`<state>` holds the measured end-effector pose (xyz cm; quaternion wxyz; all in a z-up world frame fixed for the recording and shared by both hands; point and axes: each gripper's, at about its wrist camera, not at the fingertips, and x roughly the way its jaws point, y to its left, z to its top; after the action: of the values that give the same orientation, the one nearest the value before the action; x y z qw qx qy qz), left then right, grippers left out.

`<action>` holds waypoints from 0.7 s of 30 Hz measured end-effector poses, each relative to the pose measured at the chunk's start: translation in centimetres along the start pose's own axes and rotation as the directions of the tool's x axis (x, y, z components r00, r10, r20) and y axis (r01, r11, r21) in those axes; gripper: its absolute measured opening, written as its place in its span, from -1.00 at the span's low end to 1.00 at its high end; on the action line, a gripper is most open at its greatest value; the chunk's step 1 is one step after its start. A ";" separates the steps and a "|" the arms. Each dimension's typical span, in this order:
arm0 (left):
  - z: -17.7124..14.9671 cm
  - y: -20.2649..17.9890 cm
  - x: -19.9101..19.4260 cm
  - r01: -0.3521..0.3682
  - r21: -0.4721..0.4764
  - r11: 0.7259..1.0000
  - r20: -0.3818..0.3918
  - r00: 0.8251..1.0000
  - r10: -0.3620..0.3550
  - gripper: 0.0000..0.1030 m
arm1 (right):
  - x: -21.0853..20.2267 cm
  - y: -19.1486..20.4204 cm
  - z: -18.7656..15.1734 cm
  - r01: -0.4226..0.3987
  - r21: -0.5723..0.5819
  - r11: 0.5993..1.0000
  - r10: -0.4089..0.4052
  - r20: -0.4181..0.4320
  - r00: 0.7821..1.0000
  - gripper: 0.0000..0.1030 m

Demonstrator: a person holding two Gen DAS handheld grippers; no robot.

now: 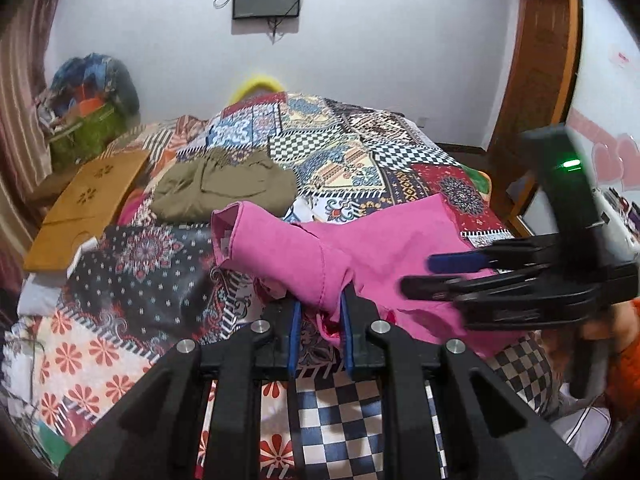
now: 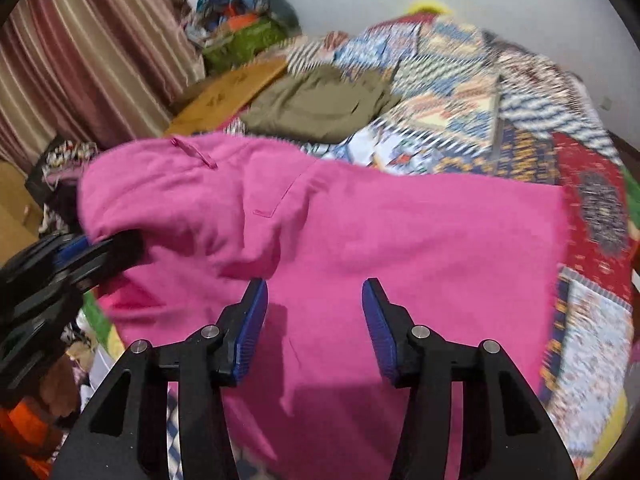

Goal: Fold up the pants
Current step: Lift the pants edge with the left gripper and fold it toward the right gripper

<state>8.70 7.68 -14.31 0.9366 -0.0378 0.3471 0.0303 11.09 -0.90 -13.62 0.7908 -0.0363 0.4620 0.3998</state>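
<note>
The left tool (image 1: 322, 312) was clamped on a bunched edge of the pink pants (image 1: 384, 248), which lay spread on the patchwork bed (image 1: 360, 152). The right tool (image 2: 315, 304) hovered over the pants with fingers apart. Folded olive pants (image 1: 224, 188) lay behind.

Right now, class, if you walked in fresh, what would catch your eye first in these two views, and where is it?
The bright pink pants dominate, spread across the near part of the patchwork bedspread. The left gripper has a bunched fold pinched in its jaws, while the right gripper hovers over the cloth with jaws wide apart. Farther back lies a folded olive garment, beside a wooden board.
</note>
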 end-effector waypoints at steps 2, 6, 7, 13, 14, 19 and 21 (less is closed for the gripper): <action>0.3 -0.8 -0.3 -0.001 0.034 0.999 0.014 1.000 0.000 -0.68 | -1.7 -0.3 -0.8 -0.001 0.018 1.000 0.001 0.023 1.000 -0.11; 0.8 -2.5 -0.9 0.011 0.085 0.996 0.033 0.999 -0.014 -0.68 | -0.8 -0.7 -3.3 0.027 0.014 1.000 -0.026 -0.040 0.999 -0.11; 0.9 -2.9 -1.0 0.023 0.097 0.995 0.035 0.999 -0.026 -0.68 | 0.0 -1.0 -3.7 0.026 0.022 0.999 -0.024 -0.068 0.997 -0.11; 1.4 -5.7 -1.4 0.083 0.161 0.983 0.044 0.995 -0.091 -0.69 | 0.9 -1.1 -4.1 0.026 0.007 1.000 -0.026 -0.062 0.998 -0.08; 1.7 -6.2 -1.4 0.105 0.164 0.981 0.042 0.993 -0.113 -0.69 | 0.9 -1.2 -4.2 0.020 0.013 1.000 -0.019 -0.058 0.998 -0.08; 2.3 -8.2 -1.4 0.116 0.219 0.969 0.039 0.991 -0.127 -0.69 | -0.6 -2.1 -4.3 0.002 0.072 0.997 0.000 -0.032 0.999 -0.09; 2.3 -9.1 -1.3 0.116 0.257 0.959 0.031 0.991 -0.128 -0.69 | -1.7 -2.5 -4.4 0.004 0.089 0.996 -0.004 -0.008 1.000 -0.09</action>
<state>9.95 -1.23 -11.21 0.9417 0.0620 0.3229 -0.0716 9.23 -5.52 -15.66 0.7906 -0.0036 0.4825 0.3770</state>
